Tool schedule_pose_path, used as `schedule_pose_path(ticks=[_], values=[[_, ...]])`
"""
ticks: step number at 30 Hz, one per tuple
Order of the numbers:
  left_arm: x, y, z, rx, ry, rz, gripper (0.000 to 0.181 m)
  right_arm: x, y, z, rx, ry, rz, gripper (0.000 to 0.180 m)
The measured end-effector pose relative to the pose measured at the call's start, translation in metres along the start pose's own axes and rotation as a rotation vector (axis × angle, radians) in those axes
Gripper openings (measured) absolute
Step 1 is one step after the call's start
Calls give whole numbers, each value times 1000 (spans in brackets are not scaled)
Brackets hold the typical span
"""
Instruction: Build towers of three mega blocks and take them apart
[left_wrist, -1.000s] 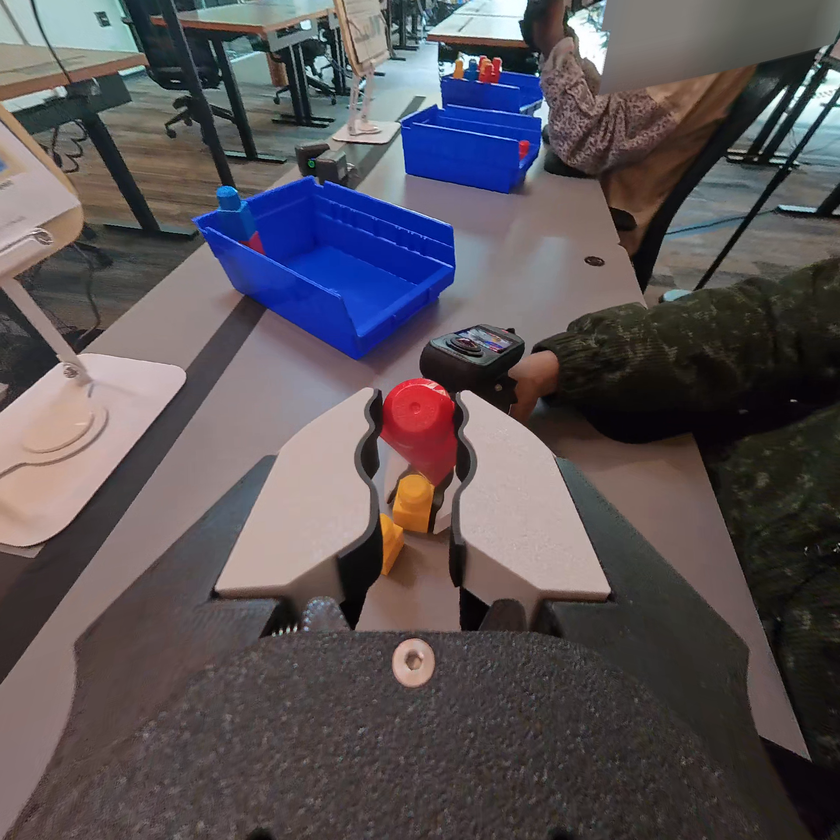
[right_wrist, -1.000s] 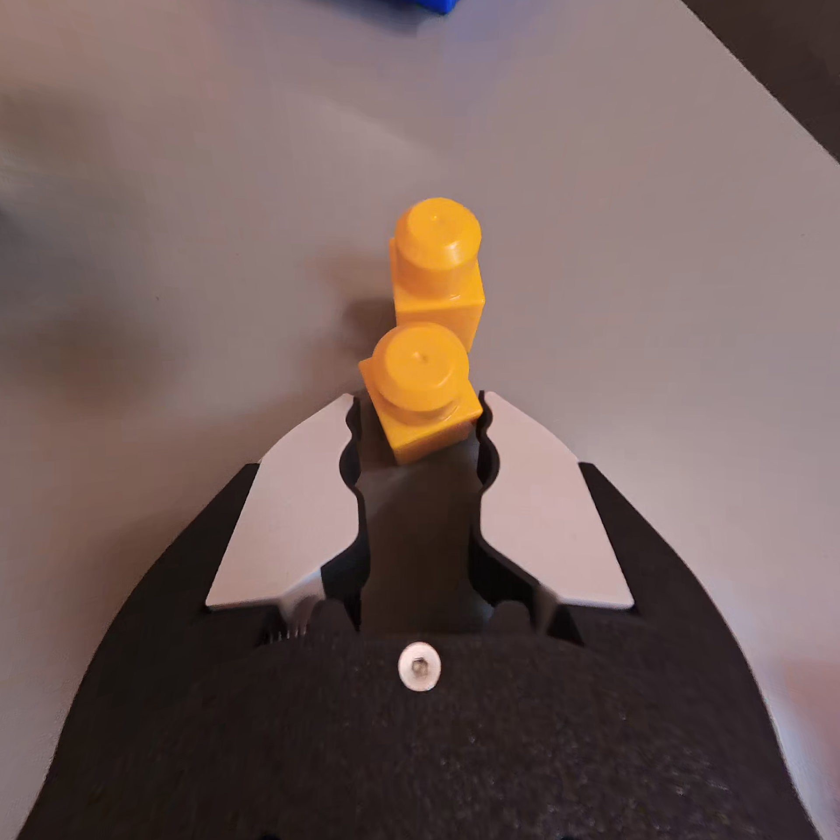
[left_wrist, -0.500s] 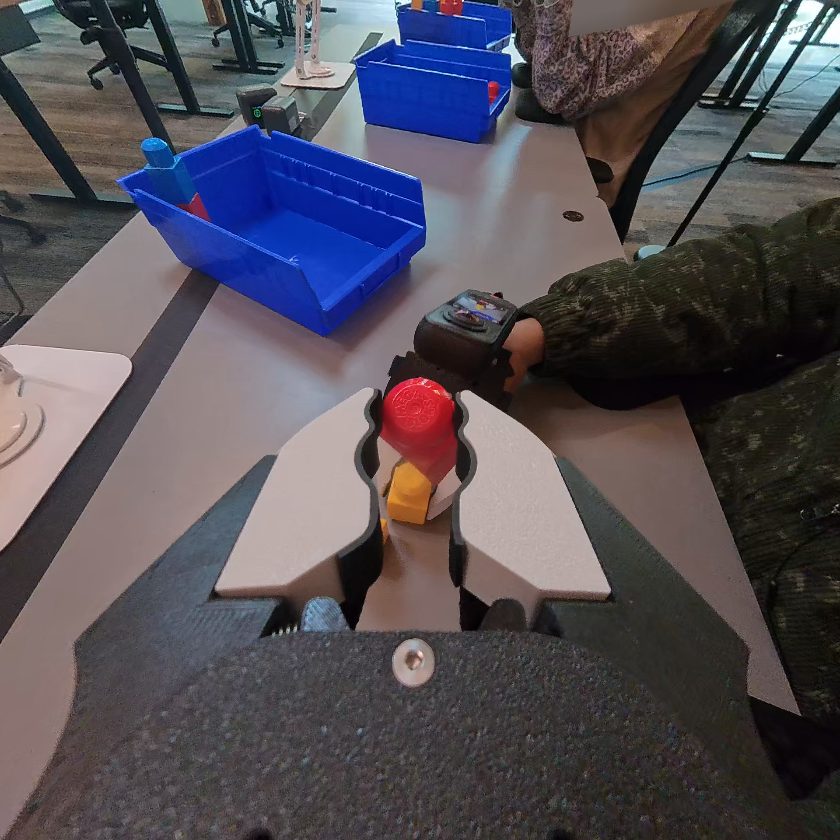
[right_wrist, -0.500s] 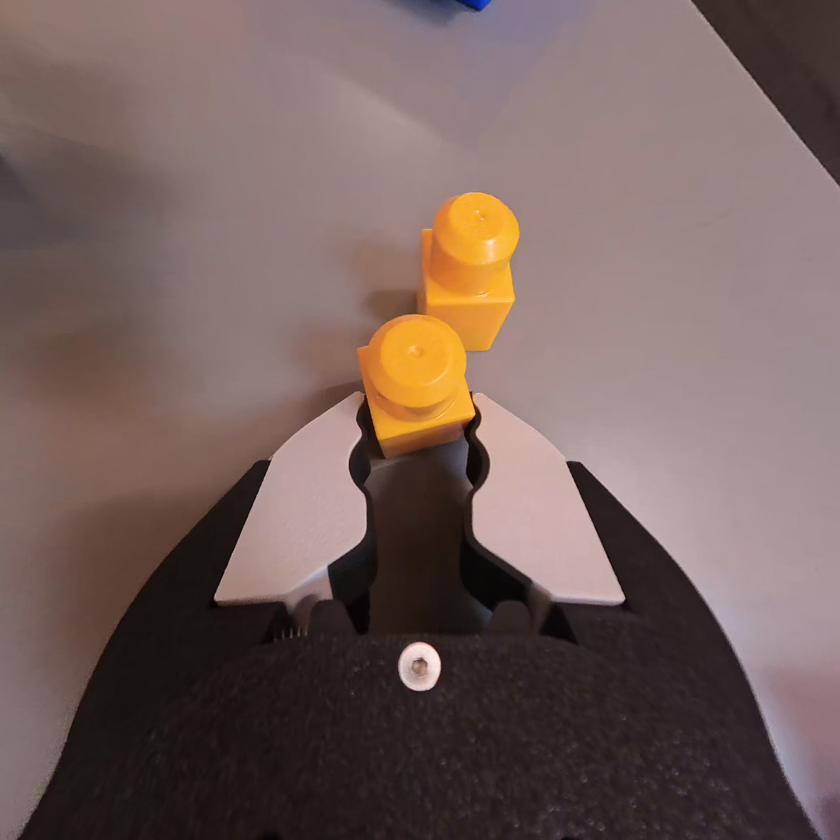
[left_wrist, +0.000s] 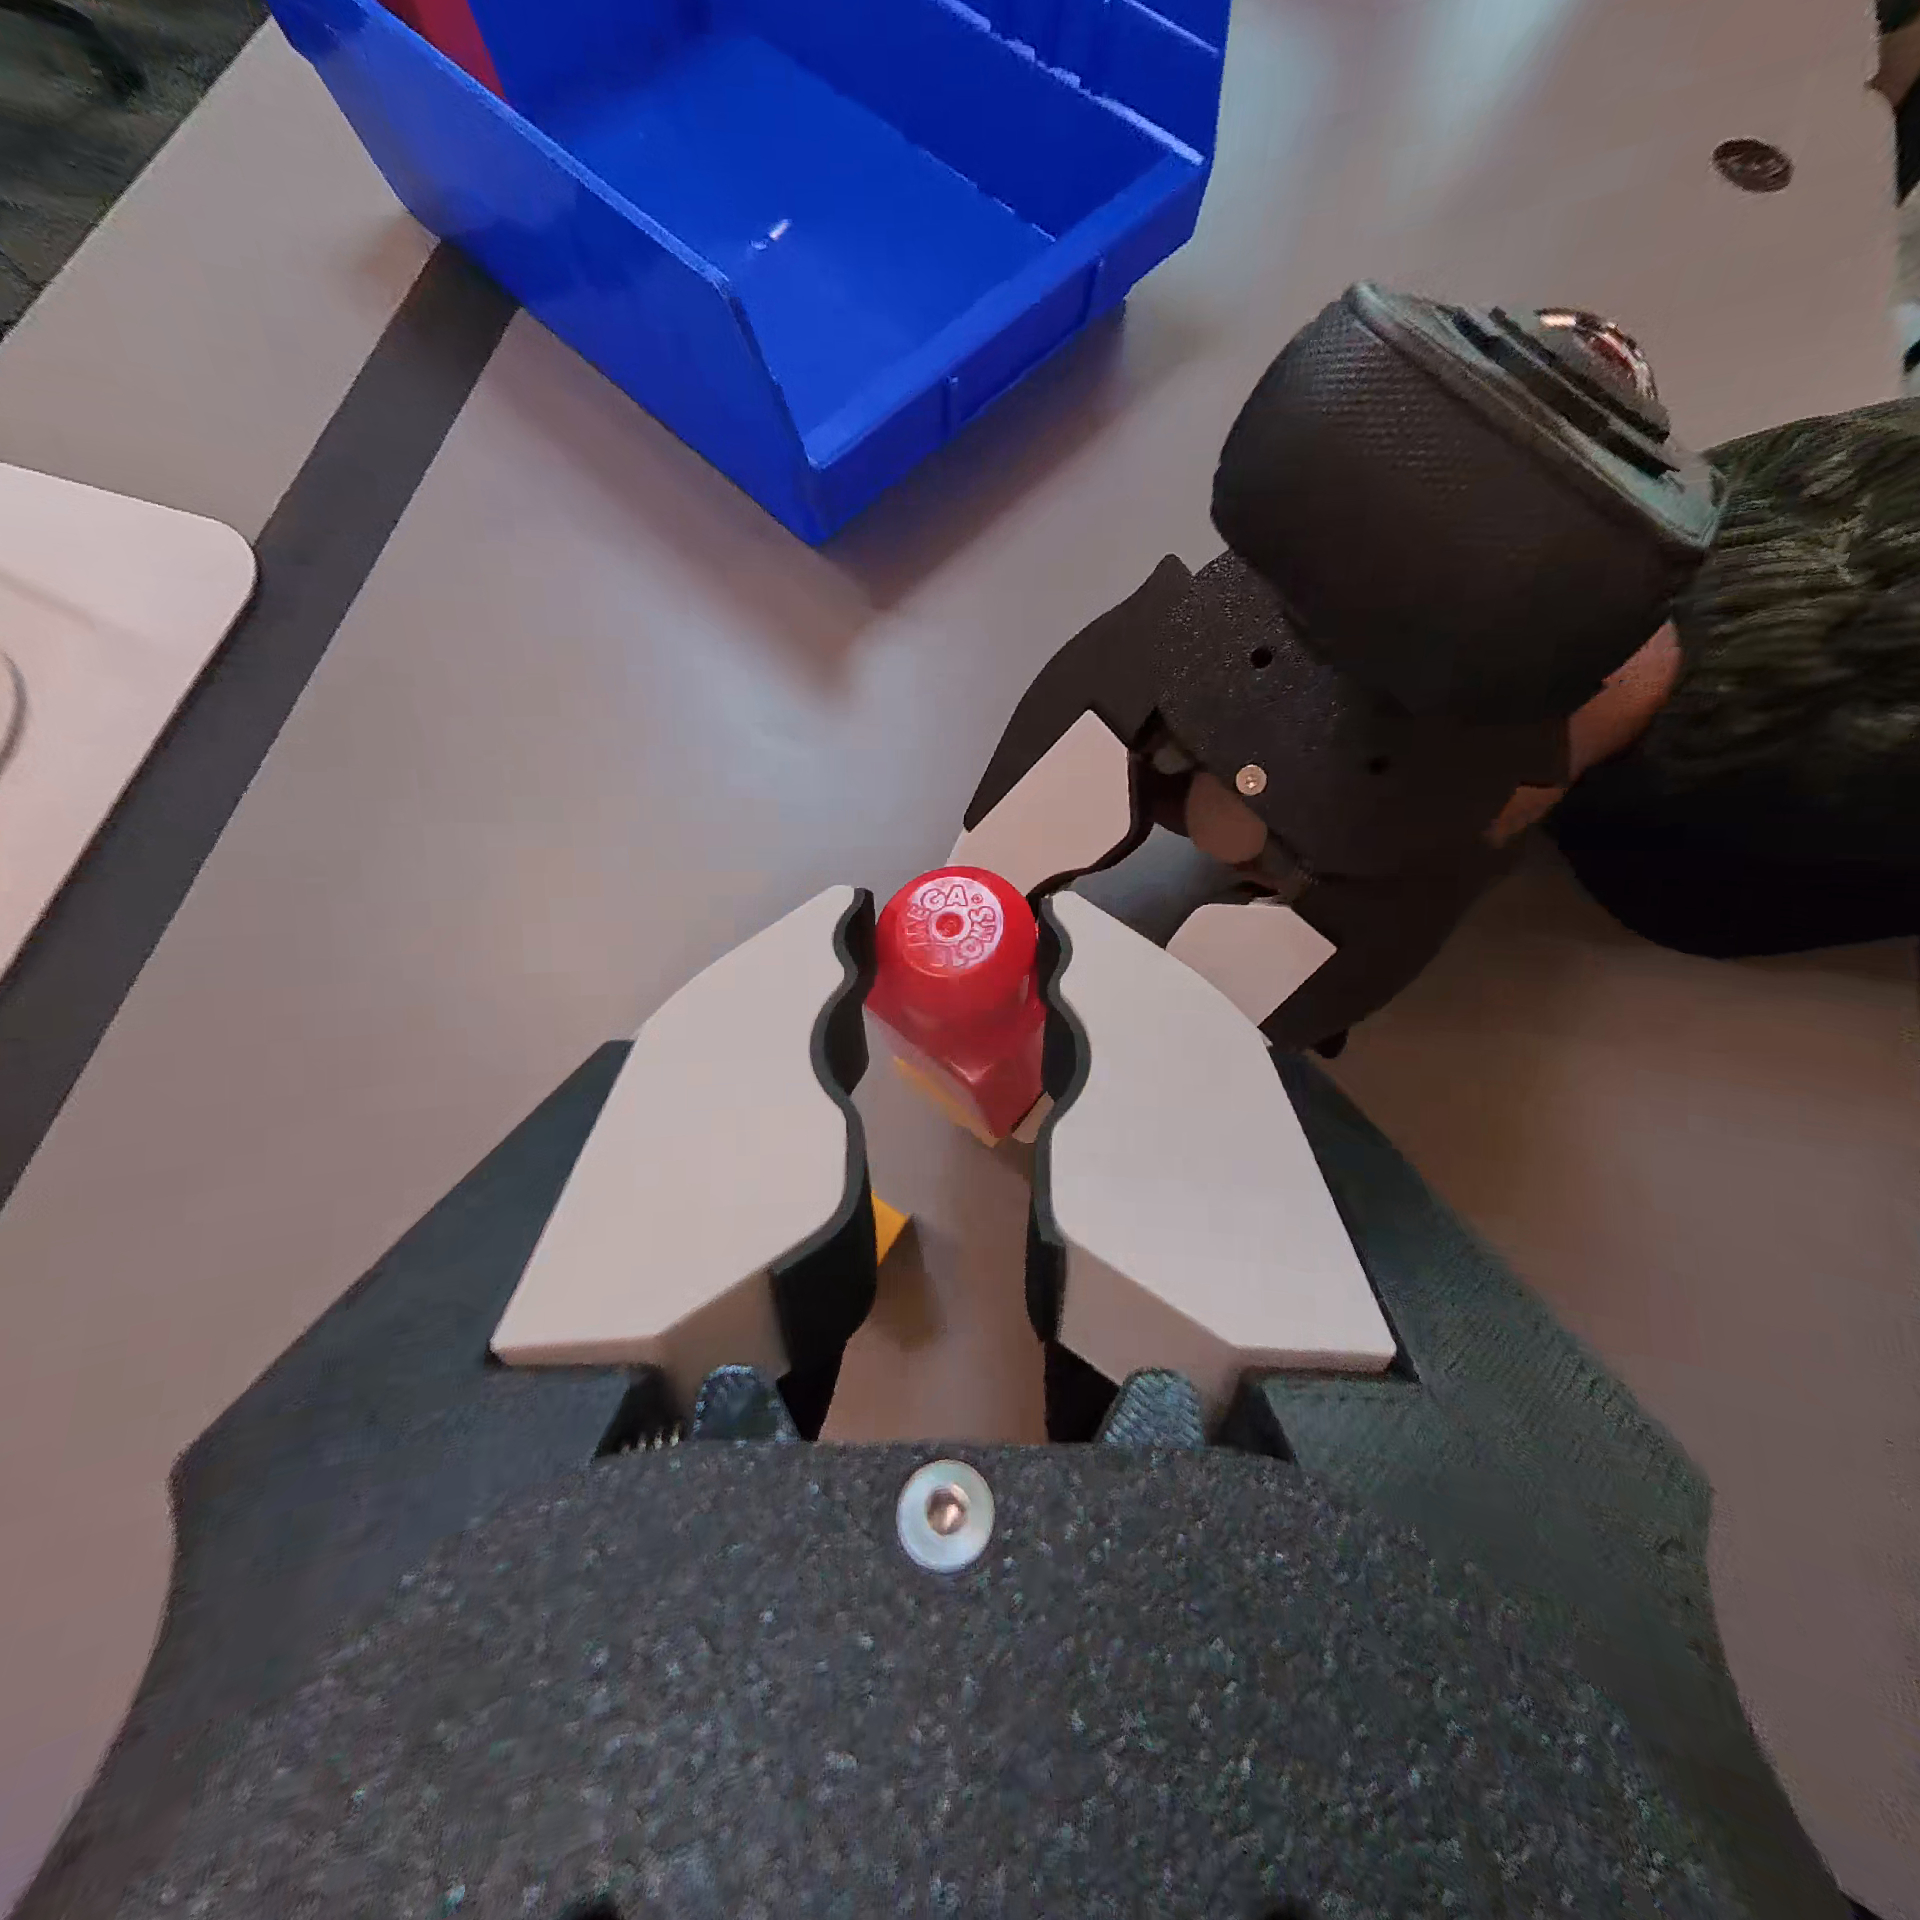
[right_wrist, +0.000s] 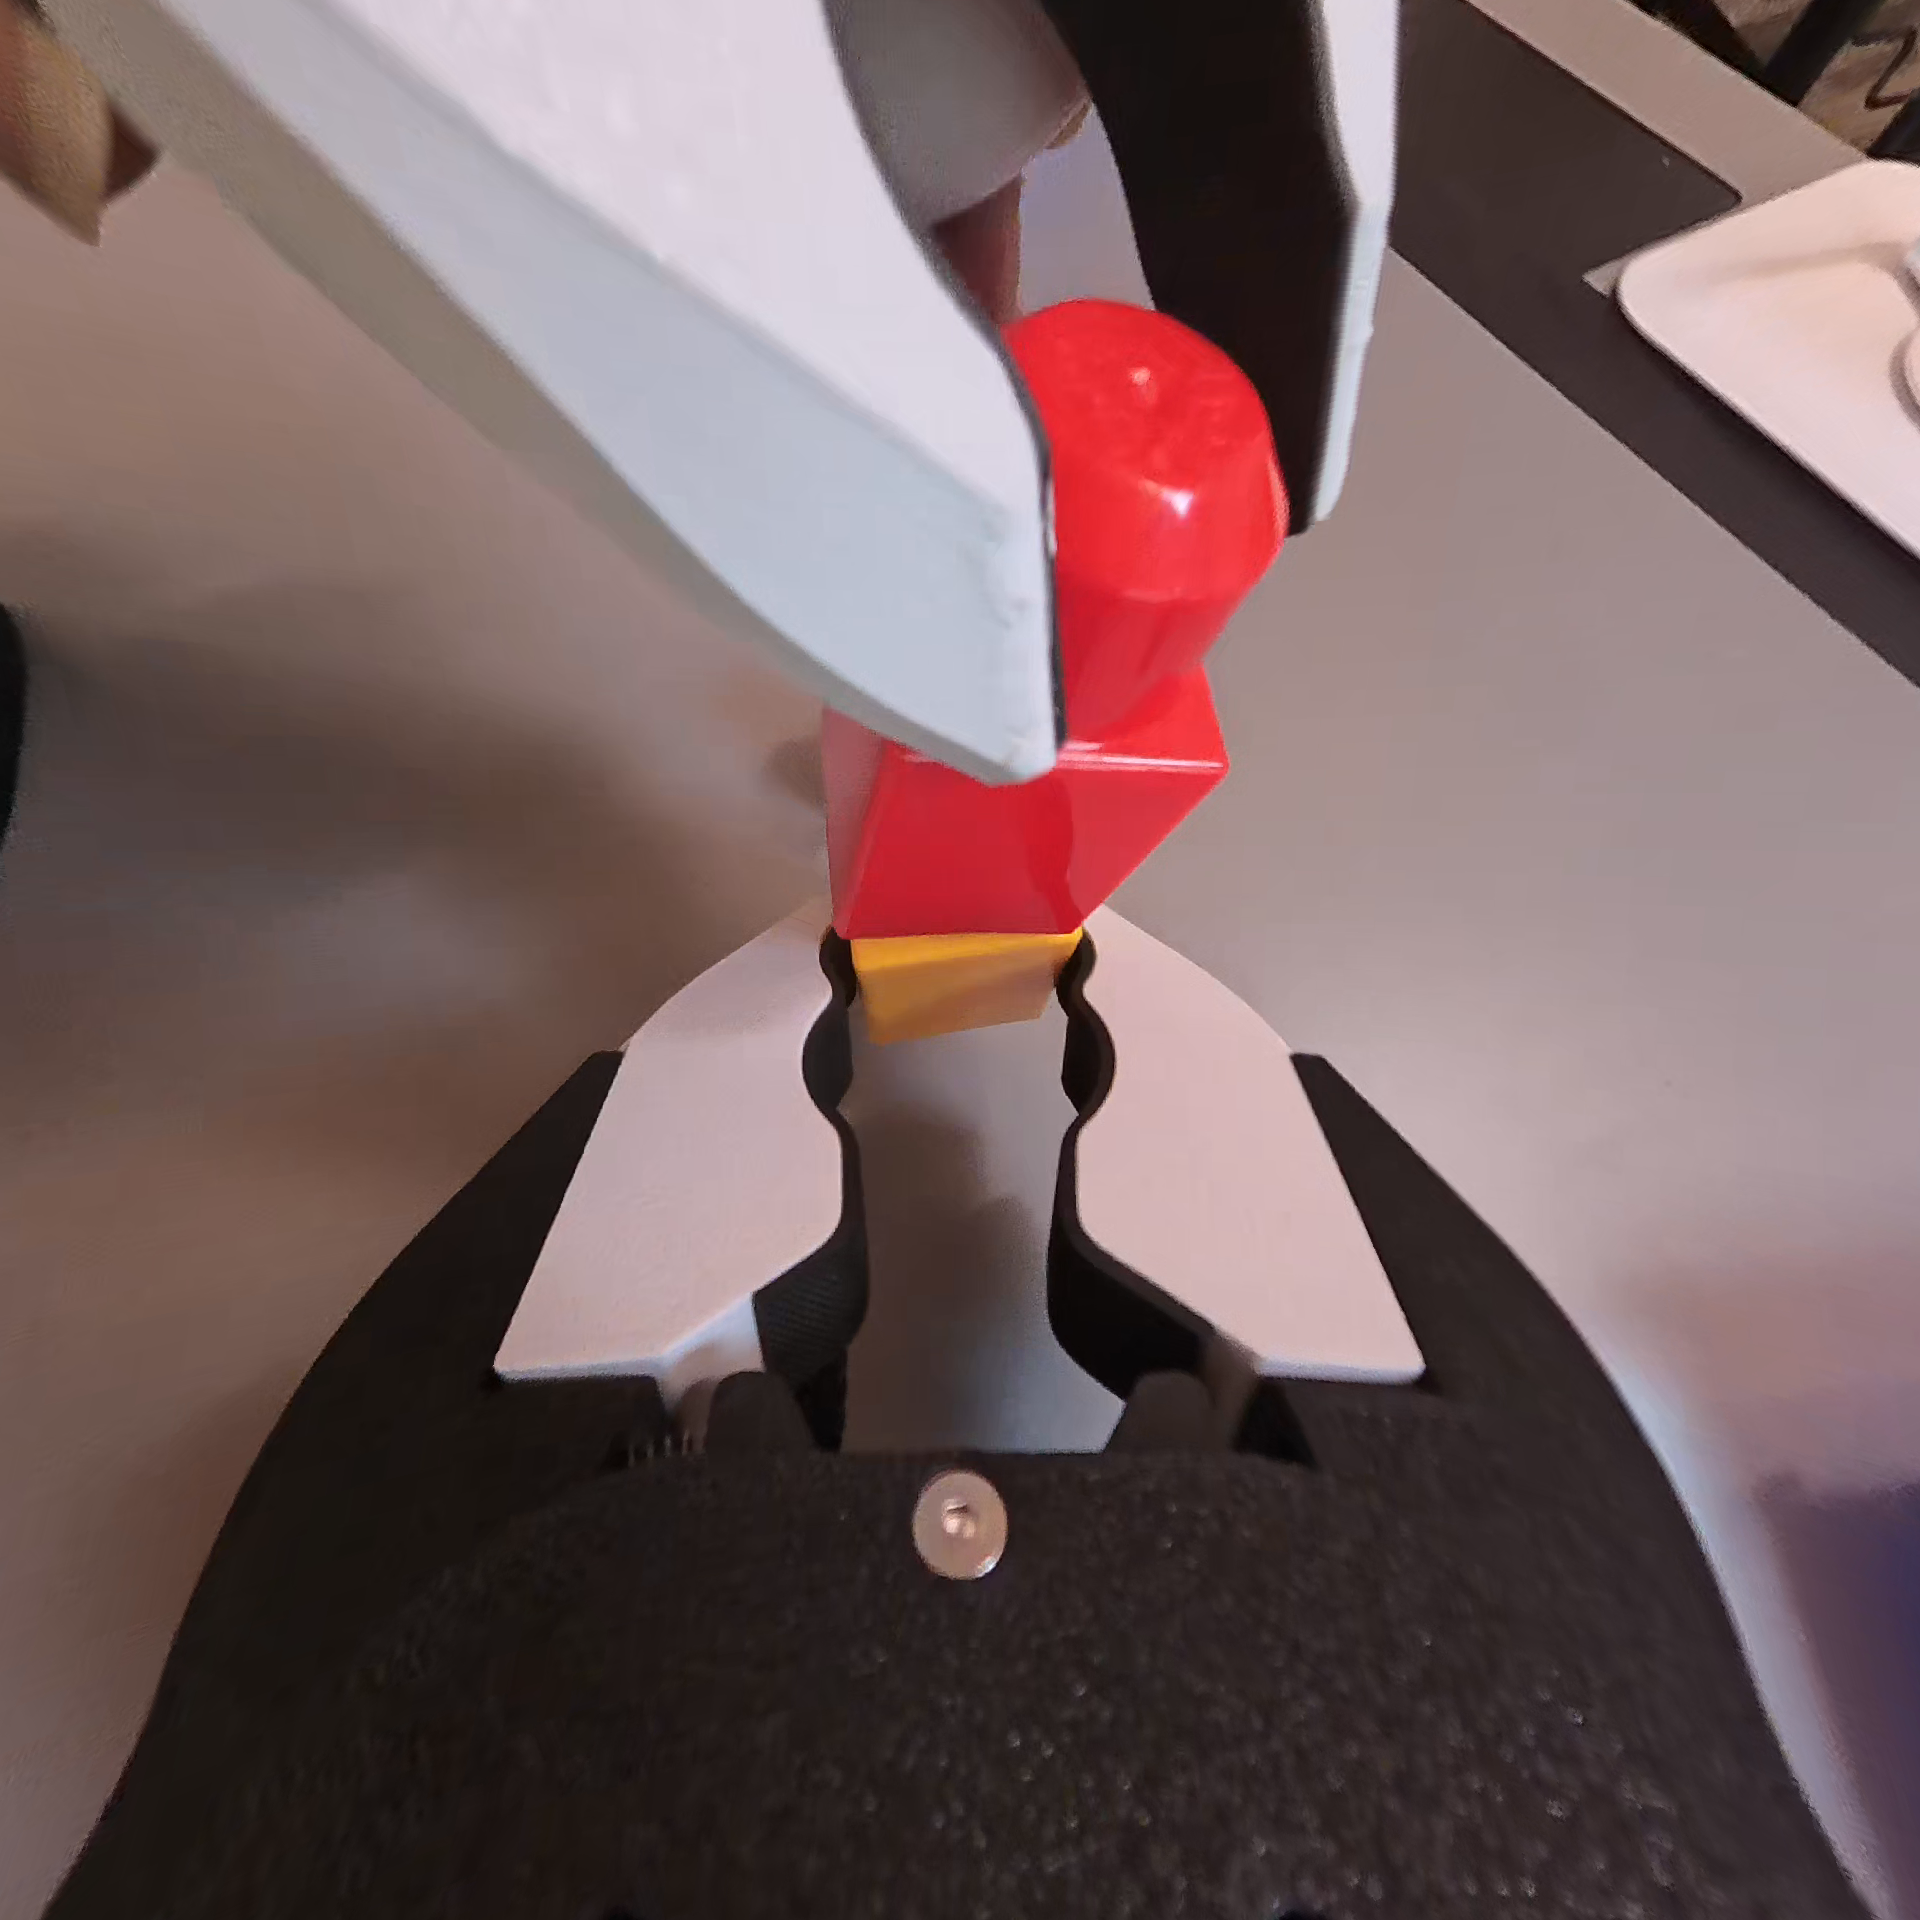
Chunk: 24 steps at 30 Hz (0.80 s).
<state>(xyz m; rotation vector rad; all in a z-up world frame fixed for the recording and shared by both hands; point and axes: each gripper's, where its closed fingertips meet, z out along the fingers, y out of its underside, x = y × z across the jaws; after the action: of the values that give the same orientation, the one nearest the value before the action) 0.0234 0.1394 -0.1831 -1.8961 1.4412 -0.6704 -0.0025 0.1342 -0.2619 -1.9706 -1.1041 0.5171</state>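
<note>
**Red block pinched above, yellow block pinched below**

While clamped on the stud of the red block (left_wrist: 961, 987), left gripper (left_wrist: 951, 940) reaches in from above, fingertips pressed against both sides. Raised lettering rings the top of that stud; not repeated here. Seated squarely on the yellow block (right_wrist: 951, 985), body touching body, no gap between. Pinched at the very tips of the right gripper (right_wrist: 956, 982), that yellow block, with the wavy black pads (right_wrist: 831, 1049) otherwise bare behind it. Seen from the left wrist view, right gripper comes in low from the right, held by a hand in a dark green patterned sleeve (left_wrist: 1808, 644). Second sliver of yellow (left_wrist: 888, 1236) peeks beside the left finger, kind unclear. Beyond, on the grey table (left_wrist: 582, 727), an open-fronted blue bin (left_wrist: 727, 260); well left, a pale flat stand base (left_wrist: 94, 644).
</note>
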Motion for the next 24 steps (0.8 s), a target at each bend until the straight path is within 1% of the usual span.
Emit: schedule_pose_path(ticks=[3, 6, 12, 19, 24], values=[[1, -5, 8, 9, -47, 34, 30, 4, 2, -1, -7, 13, 44, 38], [4, -16, 8, 61, -63, 52, 30, 4, -4, -5, 38, -3, 95, 37], [7, -38, -8, 234, 2, 34, 30, -8, -34, -19, 200, -99, 186, 37], [6, -43, -14, 296, 30, 16, 31, -15, -46, -27, 291, -195, 264, 36], [6, -51, -24, 380, 62, -8, 31, -17, -57, -37, 378, -257, 308, 36]])
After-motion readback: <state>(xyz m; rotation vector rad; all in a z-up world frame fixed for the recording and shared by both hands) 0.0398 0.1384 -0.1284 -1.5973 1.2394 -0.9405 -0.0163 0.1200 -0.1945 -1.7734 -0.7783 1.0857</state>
